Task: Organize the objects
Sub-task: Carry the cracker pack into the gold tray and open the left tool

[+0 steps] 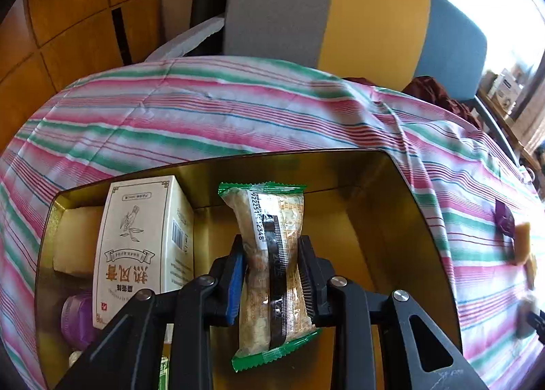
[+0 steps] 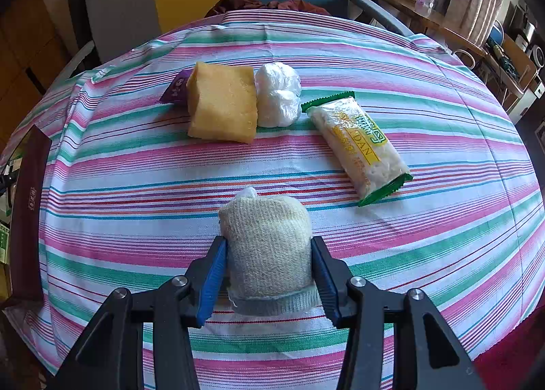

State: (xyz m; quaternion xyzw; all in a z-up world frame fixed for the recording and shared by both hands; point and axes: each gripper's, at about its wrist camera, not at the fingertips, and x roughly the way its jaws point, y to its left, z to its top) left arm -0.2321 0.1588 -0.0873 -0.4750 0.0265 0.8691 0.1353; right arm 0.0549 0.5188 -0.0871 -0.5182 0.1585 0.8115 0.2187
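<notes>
Left gripper [image 1: 272, 274] is clamped tight on a snack pack [image 1: 269, 267], pads biting into its waist so the wrapper pinches in. The pack hangs over the open right half of the gold box [image 1: 391, 206], above the floor rather than on it, I think, though the fisheye makes the gap hard to judge. Beside it on the left stands a white carton [image 1: 143, 236], with a yellow sponge [image 1: 75, 240] behind and a purple jar [image 1: 78, 318] in the near corner.

So the step here looks like dropping the pack in. I'd go lower first and lay it flat along the bare floor, keeping clear of the carton so it doesn't tip. Only let go once the bottom edge touches down, since the wrapper is slick and could flop sideways.

Right gripper [image 2: 269, 270] has its fingers closed around a mesh bundle [image 2: 267, 243], which sits on the striped cloth [image 2: 136, 168]. It's soft, so the grip should hold without more squeeze.

Further out on the cloth: a second sponge [image 2: 221, 103] touching a white bag [image 2: 277, 93], a purple sachet [image 2: 175, 90] tucked at the sponge's far left corner, and another snack bar [image 2: 357, 148] lying apart to the right.
</notes>
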